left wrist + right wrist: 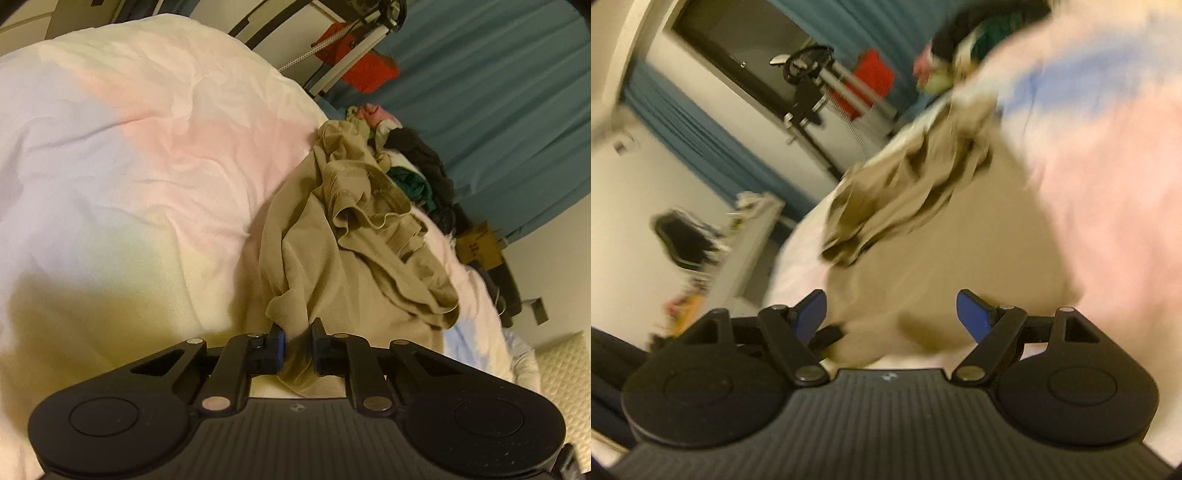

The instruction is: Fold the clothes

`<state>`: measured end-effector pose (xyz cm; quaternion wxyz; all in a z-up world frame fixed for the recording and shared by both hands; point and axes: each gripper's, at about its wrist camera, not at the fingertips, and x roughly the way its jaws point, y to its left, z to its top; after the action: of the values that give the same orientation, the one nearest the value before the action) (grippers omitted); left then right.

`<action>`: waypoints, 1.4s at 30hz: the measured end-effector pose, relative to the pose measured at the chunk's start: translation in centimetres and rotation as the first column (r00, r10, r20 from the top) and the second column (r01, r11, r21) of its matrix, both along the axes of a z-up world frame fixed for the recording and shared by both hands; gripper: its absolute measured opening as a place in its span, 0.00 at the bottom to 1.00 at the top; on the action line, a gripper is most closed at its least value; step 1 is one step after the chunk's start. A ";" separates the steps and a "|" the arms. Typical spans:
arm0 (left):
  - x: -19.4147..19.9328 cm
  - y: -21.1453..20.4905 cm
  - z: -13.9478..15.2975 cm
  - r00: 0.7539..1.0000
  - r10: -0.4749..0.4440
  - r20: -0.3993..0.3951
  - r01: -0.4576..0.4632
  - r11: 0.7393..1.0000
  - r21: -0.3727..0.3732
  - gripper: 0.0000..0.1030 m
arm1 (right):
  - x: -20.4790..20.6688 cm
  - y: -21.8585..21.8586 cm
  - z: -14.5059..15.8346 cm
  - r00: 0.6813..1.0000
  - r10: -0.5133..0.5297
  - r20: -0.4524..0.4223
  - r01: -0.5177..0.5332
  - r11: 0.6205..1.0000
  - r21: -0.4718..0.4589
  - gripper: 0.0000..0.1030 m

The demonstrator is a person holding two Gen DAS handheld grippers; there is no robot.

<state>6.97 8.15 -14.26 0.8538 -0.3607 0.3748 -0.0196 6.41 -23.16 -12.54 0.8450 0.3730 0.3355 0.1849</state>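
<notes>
A tan garment point(343, 258) lies crumpled on the pastel bed cover point(129, 166). My left gripper point(295, 332) is shut on a ribbed edge of that garment, with cloth bunched between its blue pads. The right wrist view is blurred: the same tan garment point(923, 229) spreads out in front of my right gripper point(891, 314), which stands open just above the cloth with nothing between its fingers.
A pile of other clothes point(410, 162), dark, green and pink, lies behind the garment at the bed's far edge. Teal curtains point(498, 92) hang beyond. A stand with a red piece point(354, 55) is at the back. A white shelf point(753, 236) stands beside the bed.
</notes>
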 end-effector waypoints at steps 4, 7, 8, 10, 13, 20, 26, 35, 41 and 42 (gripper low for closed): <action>-0.1 0.3 0.2 1.000 0.003 0.011 -0.003 1.000 -0.018 0.13 | 0.6 0.5 -2.3 0.994 0.050 -0.094 -0.035 0.986 0.161 0.78; -0.1 0.4 0.1 1.000 0.001 0.009 -0.001 1.000 -0.027 0.13 | 1.1 1.1 -3.5 0.989 0.081 -0.121 -0.057 0.980 0.192 0.78; -0.1 0.5 0.0 1.000 0.003 0.003 -0.003 0.999 -0.034 0.13 | 1.3 1.3 -3.7 0.989 0.085 -0.123 -0.062 0.982 0.180 0.78; 0.0 0.8 -0.3 1.000 0.008 -0.013 -0.008 0.999 -0.050 0.14 | 1.8 1.6 -4.5 0.986 0.078 -0.150 -0.052 0.984 0.171 0.78; 0.0 1.1 -0.7 0.999 0.014 -0.037 -0.016 0.997 -0.076 0.15 | 2.1 1.4 -5.8 0.981 0.039 -0.189 0.001 0.979 0.206 0.76; 0.1 1.4 -2.0 0.991 0.048 -0.129 -0.061 0.993 -0.099 0.39 | 1.2 -1.3 -6.4 0.966 -0.135 -0.222 0.194 0.943 0.272 0.75; 0.8 1.4 -3.0 0.985 0.032 -0.168 -0.058 0.987 -0.150 0.54 | 0.6 -3.3 -6.8 0.924 -0.282 -0.259 0.349 0.899 0.264 0.68; 0.3 0.8 -0.4 0.999 0.005 -0.037 -0.010 0.988 -0.154 0.15 | 0.9 -4.5 -6.9 0.916 -0.296 -0.269 0.359 0.906 0.225 0.13; -1.1 0.4 2.9 0.994 -0.009 0.113 0.025 0.990 -0.137 0.11 | 0.2 -4.7 -3.2 0.948 -0.288 -0.136 0.314 0.918 0.243 0.11; -1.3 0.3 3.4 0.990 -0.012 0.138 0.030 0.991 -0.134 0.11 | 0.1 -4.9 -2.6 0.949 -0.290 -0.122 0.313 0.915 0.253 0.11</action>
<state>5.63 8.49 -10.84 0.8508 -0.4117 0.3170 -0.0787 6.47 -28.03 -15.10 0.7903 0.5389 0.2800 0.0809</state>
